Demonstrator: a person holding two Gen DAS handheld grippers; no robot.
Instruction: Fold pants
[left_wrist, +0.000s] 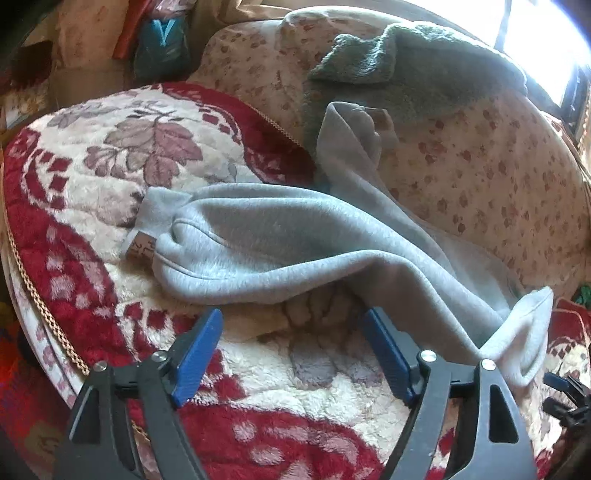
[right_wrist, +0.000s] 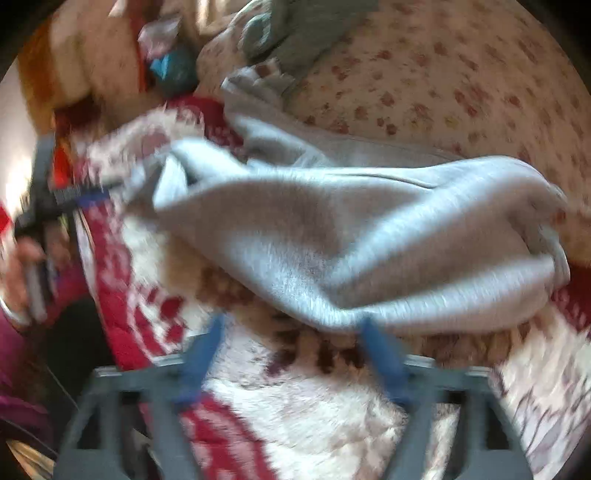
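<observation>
My soft light-grey fleece pants (left_wrist: 280, 240) lie doubled over on the red-and-cream floral plush blanket (left_wrist: 110, 155), still rumpled; both my left gripper (left_wrist: 291, 325) and right gripper (right_wrist: 291, 328) gape empty, more folding remains.

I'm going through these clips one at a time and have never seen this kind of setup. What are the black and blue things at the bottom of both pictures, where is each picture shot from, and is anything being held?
No robot here: a person holds a hand-operated claw in each hand, and a small camera on each looks along its two blue fingers. One picture is from the left claw, the other, blurred, from the right claw. Both stand open with nothing between their fingers. Just beyond them, grey pants lie rumpled and unheld on a red and cream floral blanket. Behind sit a spotted cushion and a green towel.
</observation>
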